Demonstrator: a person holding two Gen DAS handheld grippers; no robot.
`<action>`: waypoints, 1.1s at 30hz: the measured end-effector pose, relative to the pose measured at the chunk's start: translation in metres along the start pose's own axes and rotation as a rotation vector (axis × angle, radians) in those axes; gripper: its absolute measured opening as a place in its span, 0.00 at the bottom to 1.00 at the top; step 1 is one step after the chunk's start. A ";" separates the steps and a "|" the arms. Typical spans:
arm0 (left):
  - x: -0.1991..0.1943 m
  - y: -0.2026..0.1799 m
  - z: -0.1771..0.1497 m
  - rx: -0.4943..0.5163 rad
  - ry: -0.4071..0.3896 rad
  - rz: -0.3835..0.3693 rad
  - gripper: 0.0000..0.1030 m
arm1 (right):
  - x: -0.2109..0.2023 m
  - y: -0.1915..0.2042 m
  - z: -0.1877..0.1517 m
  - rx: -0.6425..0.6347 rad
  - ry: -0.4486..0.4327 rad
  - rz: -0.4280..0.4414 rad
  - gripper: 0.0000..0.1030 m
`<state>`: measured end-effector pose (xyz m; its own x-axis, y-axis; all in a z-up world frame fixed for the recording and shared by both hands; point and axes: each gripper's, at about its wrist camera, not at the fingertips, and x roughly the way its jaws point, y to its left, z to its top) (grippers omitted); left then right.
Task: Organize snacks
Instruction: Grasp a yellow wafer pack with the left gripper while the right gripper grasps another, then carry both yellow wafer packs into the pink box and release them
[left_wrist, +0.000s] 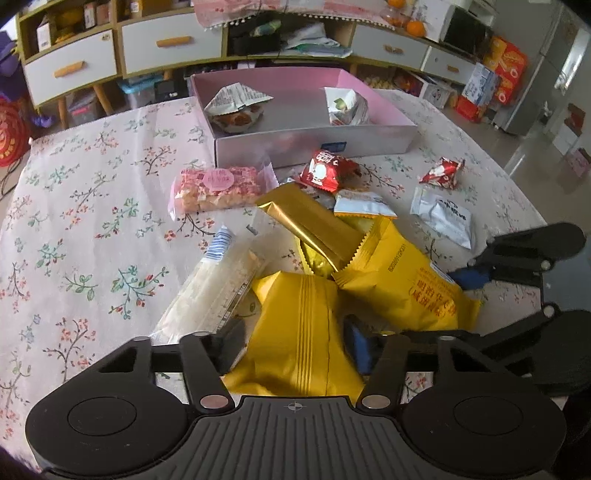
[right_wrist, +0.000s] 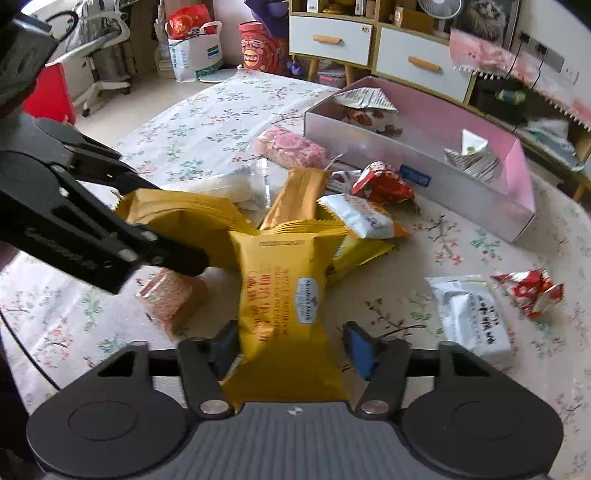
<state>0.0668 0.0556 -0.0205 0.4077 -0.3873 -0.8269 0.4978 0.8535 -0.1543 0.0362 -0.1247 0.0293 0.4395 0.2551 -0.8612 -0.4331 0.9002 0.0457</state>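
Note:
A pile of snack packets lies on the floral tablecloth before a silver box with a pink lining (left_wrist: 314, 142), which holds two packets. My left gripper (left_wrist: 295, 343) is open around a plain yellow packet (left_wrist: 299, 332); its fingers stand apart on either side. My right gripper (right_wrist: 290, 345) is open around a yellow printed packet (right_wrist: 284, 295), which also shows in the left wrist view (left_wrist: 410, 284). The right gripper's fingers (left_wrist: 476, 275) show at the right of the left wrist view. The left gripper's arm crosses the left of the right wrist view.
Around the pile lie a pink rice bar (left_wrist: 218, 188), a clear white bar (left_wrist: 218, 284), a gold packet (left_wrist: 314, 225), red packets (left_wrist: 328, 170), a white packet (left_wrist: 443, 218). Another pink bar (right_wrist: 170, 299) lies near me. Drawers and boxes stand behind the table.

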 end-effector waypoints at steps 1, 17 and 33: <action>0.000 0.001 0.000 -0.011 -0.003 -0.002 0.45 | 0.000 0.001 0.000 0.003 0.003 0.010 0.26; -0.019 -0.010 0.004 -0.025 -0.052 0.005 0.39 | -0.024 -0.007 0.014 0.079 -0.038 0.020 0.18; -0.039 -0.014 0.021 -0.043 -0.131 0.006 0.38 | -0.038 -0.039 0.025 0.187 -0.069 -0.030 0.18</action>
<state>0.0601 0.0513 0.0256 0.5084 -0.4218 -0.7507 0.4630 0.8690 -0.1747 0.0562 -0.1608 0.0734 0.5054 0.2454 -0.8272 -0.2686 0.9558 0.1195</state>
